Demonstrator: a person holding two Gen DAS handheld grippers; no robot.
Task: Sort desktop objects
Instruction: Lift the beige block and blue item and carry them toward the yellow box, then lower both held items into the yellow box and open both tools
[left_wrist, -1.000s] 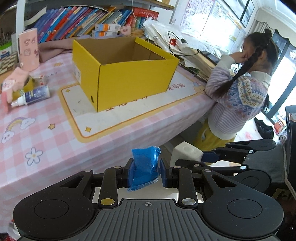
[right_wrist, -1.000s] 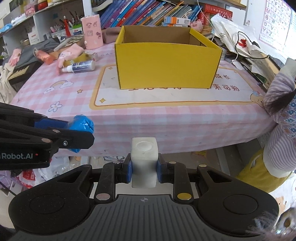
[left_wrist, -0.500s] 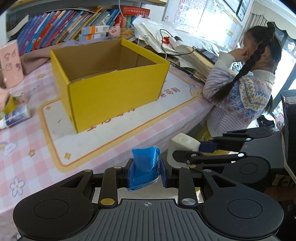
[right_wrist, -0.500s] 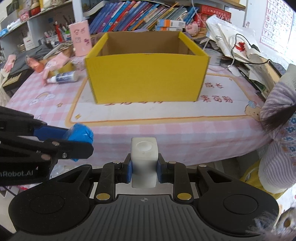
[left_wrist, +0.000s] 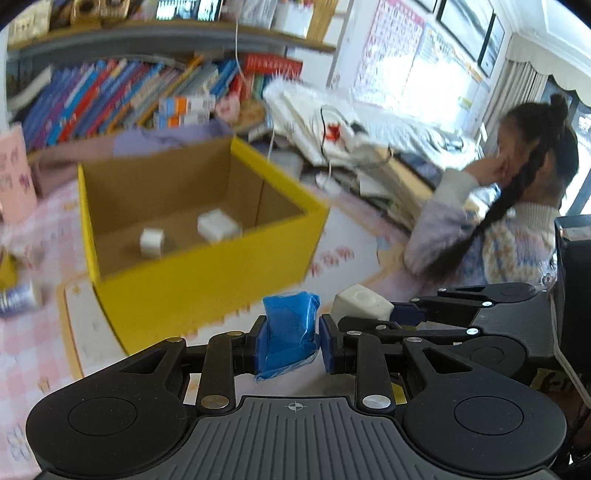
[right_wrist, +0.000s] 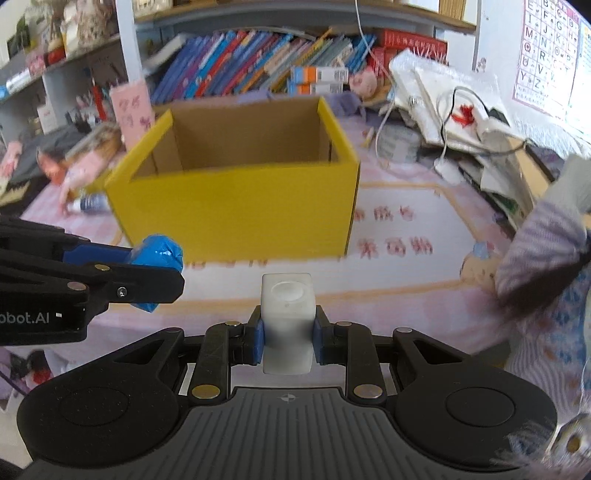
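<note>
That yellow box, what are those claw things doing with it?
A person is tidying the desk with a claw in each hand. The left claw is shut on a blue wrapped thing, and the right claw is shut on a white block. Both are in front of the open yellow box on the pink checked table, not over it yet. Two white blocks already lie inside. Another person sits beside the table.
</note>
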